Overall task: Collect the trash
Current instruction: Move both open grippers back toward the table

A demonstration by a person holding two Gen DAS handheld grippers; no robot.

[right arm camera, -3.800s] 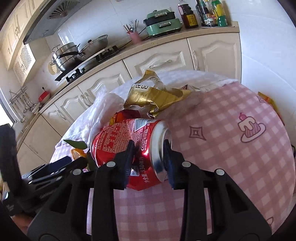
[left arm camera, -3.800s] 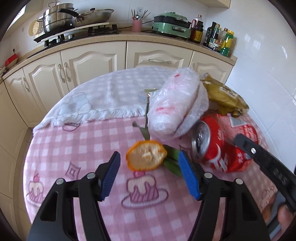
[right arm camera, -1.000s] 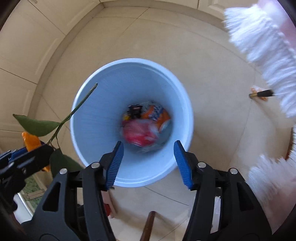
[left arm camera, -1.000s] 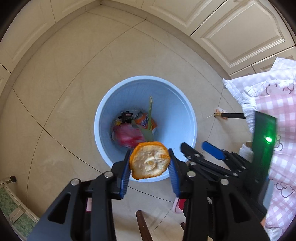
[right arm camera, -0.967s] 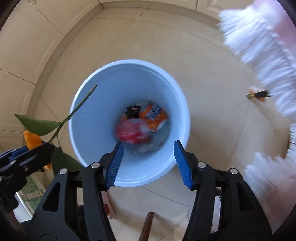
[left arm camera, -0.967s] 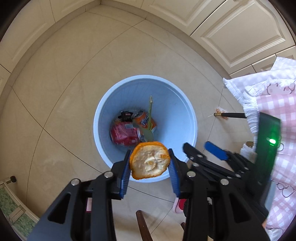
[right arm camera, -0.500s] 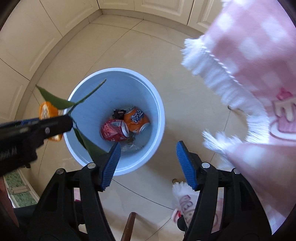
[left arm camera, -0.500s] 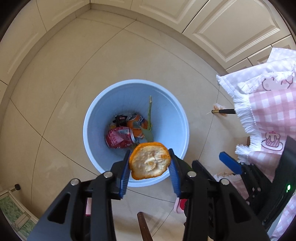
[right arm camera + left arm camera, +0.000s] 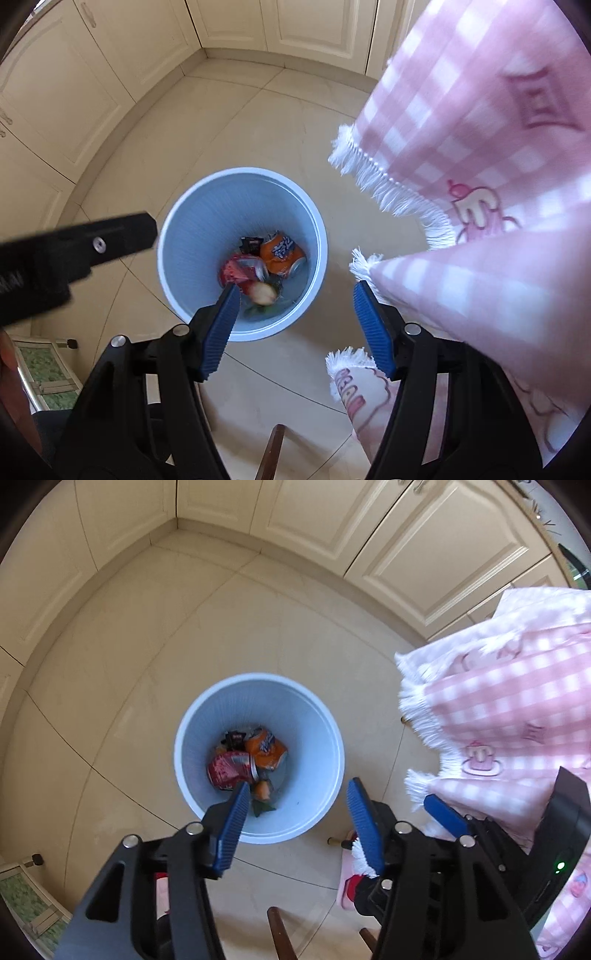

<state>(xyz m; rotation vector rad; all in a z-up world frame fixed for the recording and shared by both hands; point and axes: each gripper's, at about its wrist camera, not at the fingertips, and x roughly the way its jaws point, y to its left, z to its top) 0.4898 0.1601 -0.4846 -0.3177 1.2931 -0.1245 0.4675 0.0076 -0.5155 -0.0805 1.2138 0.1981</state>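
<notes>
While both grippers point down at the floor, the scene runs thus, L to R. Cream cabinet doors (image 9: 110,554) line the far L and top, w/ beige floor tiles (image 9: 110,701) below. Mid-frame stands a light-blue bin (image 9: 325,738), upright on the tiles. Inside it, at the bottom: a red can (image 9: 229,768) lying on its side, an orange can (image 9: 267,751) touching it, a small dark wrapper (image 9: 234,736) behind them, and an orange peel (image 9: 261,790) w/ a green leaf (image 9: 260,808) at the near edge.

The left gripper (image 9: 297,823) has jaws spread apart, just been opening, nothing between the blue pads; the peel lies in the bin below them. The right gripper (image 9: 295,326) also has jaws spread wide, empty, in line w/ the bin's near rim.

Far R, a pink checked tablecloth (image 9: 480,129) w/ white fringe hangs down, its edge just beside the right gripper's R pad.
</notes>
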